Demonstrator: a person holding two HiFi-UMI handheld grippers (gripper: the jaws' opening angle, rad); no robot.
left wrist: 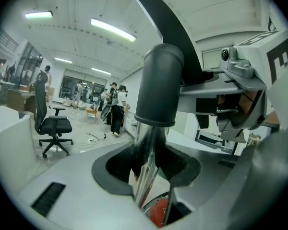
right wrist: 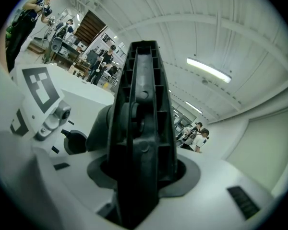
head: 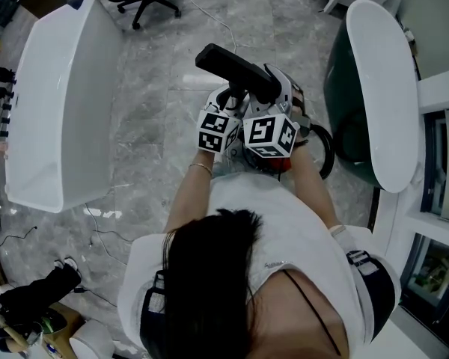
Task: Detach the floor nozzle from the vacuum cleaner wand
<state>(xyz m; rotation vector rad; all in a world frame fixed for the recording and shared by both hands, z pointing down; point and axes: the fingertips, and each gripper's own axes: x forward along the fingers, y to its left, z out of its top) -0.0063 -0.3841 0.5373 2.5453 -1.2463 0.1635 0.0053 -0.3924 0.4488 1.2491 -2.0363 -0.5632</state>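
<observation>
The left gripper (left wrist: 146, 171) is grasping the chrome wand (left wrist: 151, 138) in its fingers (left wrist: 72, 190); the right gripper (right wrist: 141, 176), just beside, is grasping the black nozzle (right wrist: 141, 109).

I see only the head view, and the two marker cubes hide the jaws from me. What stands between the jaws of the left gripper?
Observer: The left gripper is shut on the shiny metal wand tube, just below a dark grey round collar.
Operator: And the other one?
Observer: The right gripper is shut on the black ribbed plastic floor nozzle; its ribs face that camera.
Operator: Is the nozzle off already?
Observer: Not yet, it seems: the left gripper view shows the collar seated on the tube with no gap.
</observation>
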